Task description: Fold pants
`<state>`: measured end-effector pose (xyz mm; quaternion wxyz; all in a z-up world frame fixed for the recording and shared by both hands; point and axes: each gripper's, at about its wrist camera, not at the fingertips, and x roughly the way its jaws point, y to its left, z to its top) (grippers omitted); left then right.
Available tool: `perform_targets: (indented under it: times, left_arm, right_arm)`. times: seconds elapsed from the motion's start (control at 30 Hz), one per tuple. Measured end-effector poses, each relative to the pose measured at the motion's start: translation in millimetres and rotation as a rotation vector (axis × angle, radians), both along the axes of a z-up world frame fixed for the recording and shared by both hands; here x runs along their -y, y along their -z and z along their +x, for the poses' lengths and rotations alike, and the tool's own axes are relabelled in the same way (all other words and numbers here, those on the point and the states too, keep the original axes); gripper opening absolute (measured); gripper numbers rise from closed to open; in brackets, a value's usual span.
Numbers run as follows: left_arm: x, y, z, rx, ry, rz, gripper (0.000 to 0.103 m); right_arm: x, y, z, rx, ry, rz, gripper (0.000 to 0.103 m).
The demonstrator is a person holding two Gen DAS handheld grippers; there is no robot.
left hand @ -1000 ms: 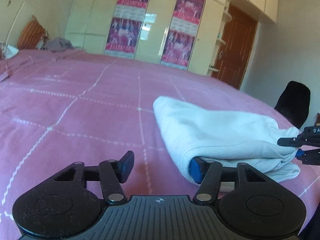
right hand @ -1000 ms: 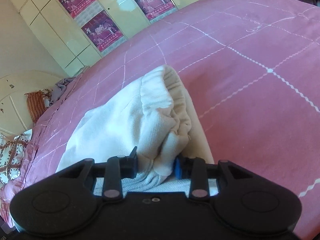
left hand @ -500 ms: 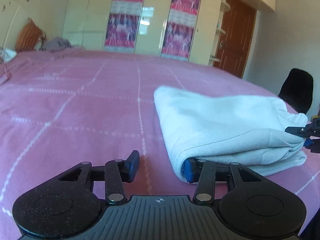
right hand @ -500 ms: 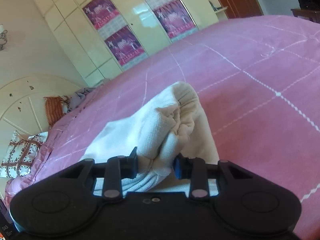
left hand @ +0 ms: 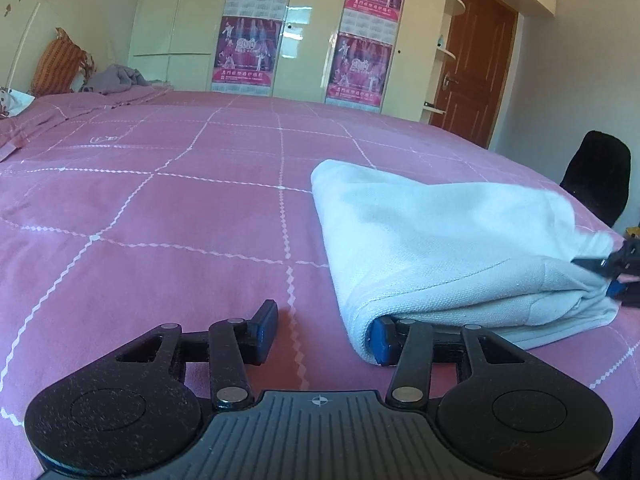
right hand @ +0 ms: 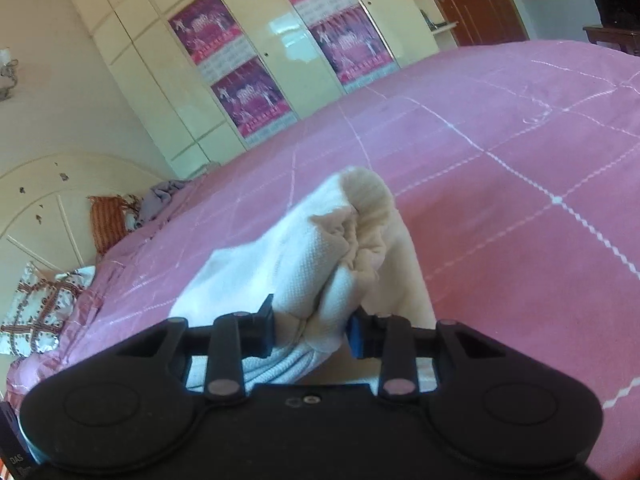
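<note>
A: The left gripper sits low over the pink bedspread with its jaws apart. Its right finger is tucked under the near folded edge of the white pants; its left finger stands out in the open over bare cover, clear of the cloth. The jaws closed a good way and have just eased a little wider again, with only the corner of the fold's edge between them and nothing squeezed.

B: And the right gripper?

A: Clenched on the pants. A bunched wad of the waistband end fills the gap between its two fingers, and both press into it. From the left wrist view the same gripper shows at the far right end of the bundle, pinching the cloth there.

B: Where do the pants lie, then?

A: Folded into a thick bundle, just ahead and to the right of the left gripper, stretching across to the right one. The gathered end rises ahead of the right gripper, lifted a little off the cover.

B: Anything beyond?

A: A cream wardrobe with pink posters, well behind the pants, and a brown door to its right.
</note>
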<state>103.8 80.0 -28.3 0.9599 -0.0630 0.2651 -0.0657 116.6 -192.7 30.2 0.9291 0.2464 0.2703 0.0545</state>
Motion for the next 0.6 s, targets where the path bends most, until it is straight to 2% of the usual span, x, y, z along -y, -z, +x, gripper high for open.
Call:
perform_targets:
  times: [0.03, 0.07, 0.1, 0.2, 0.3, 0.4, 0.43, 0.47, 0.5, 0.6]
  left_arm:
    - [0, 0, 0, -0.001, 0.001, 0.001, 0.049]
    - [0, 0, -1, -0.004, 0.0, -0.002, 0.05]
    - [-1, 0, 0, -0.007, 0.0, -0.006, 0.05]
    - [0, -1, 0, -0.013, 0.002, -0.001, 0.05]
    - [0, -3, -2, -0.026, 0.006, 0.007, 0.05]
    - [-5, -9, -13, -0.082, 0.031, -0.01, 0.05]
    - [-9, -13, -19, -0.1, 0.028, -0.026, 0.051]
    - [-13, -18, -26, -0.095, 0.004, -0.043, 0.051]
    - [-18, -26, -37, -0.051, -0.023, -0.065, 0.05]
    - [-13, -49, -33, 0.057, 0.008, -0.083, 0.05]
  right_arm:
    - [3, 11, 8, -0.077, 0.012, 0.01, 0.033]
    - [8, 21, 8, -0.09, 0.027, 0.06, 0.033]
    - [11, 23, 6, -0.077, 0.03, 0.085, 0.033]
    - [4, 18, 5, -0.077, 0.027, 0.04, 0.034]
    - [2, 15, 1, -0.074, 0.038, 0.03, 0.044]
    - [7, 7, -10, -0.063, 0.067, -0.008, 0.056]
    - [11, 4, -16, -0.058, 0.082, -0.024, 0.066]
    - [15, 0, -21, -0.056, 0.099, -0.048, 0.072]
    - [18, -5, -26, -0.044, 0.108, -0.071, 0.071]
    - [23, -26, -38, 0.036, 0.121, -0.178, 0.062]
